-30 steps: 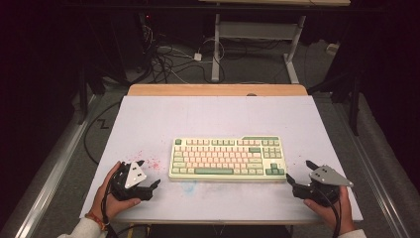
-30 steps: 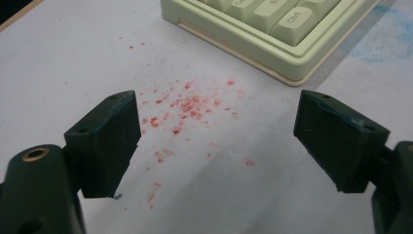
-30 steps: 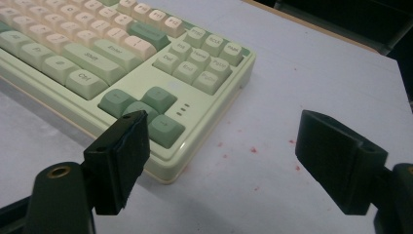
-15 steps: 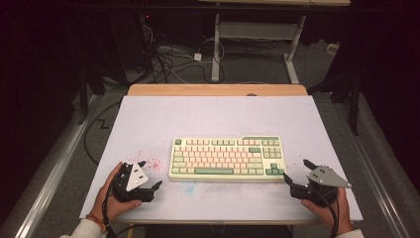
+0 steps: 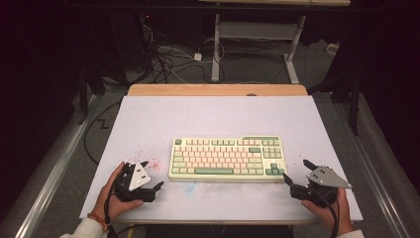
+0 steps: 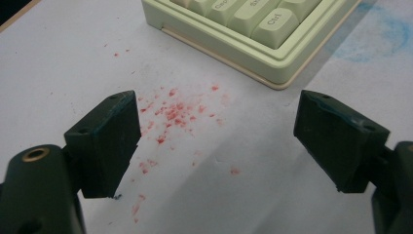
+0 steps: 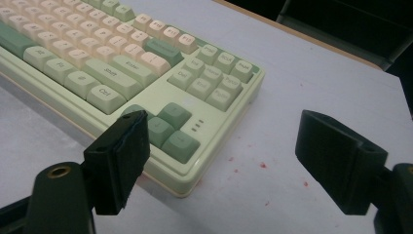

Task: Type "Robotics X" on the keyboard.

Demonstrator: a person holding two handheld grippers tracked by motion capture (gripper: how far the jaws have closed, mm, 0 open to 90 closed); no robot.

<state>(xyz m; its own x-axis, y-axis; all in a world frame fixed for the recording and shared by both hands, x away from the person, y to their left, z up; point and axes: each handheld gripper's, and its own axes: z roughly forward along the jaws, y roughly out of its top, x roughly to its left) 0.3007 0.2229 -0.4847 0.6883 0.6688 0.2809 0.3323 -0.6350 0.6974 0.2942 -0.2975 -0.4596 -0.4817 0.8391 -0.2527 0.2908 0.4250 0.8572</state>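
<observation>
The keyboard lies flat near the front middle of the table, its long side parallel to the front edge, between the two grippers. The left gripper rests just off the keyboard's near left corner, jaws spread wide and holding nothing; in the left gripper view that corner, with its Ctrl key, sits ahead of the open jaws and apart from them. The right gripper sits just off the near right corner, jaws likewise parted and empty (its left jaw overlaps the arrow keys in the right gripper view, but I cannot tell whether it touches). The keyboard is a pale cream-green plastic case with rounded corners and sculpted keycaps in cream, pink and sage green. The tabletop is matt pale grey, speckled with red flecks and a faint blue smudge.
</observation>
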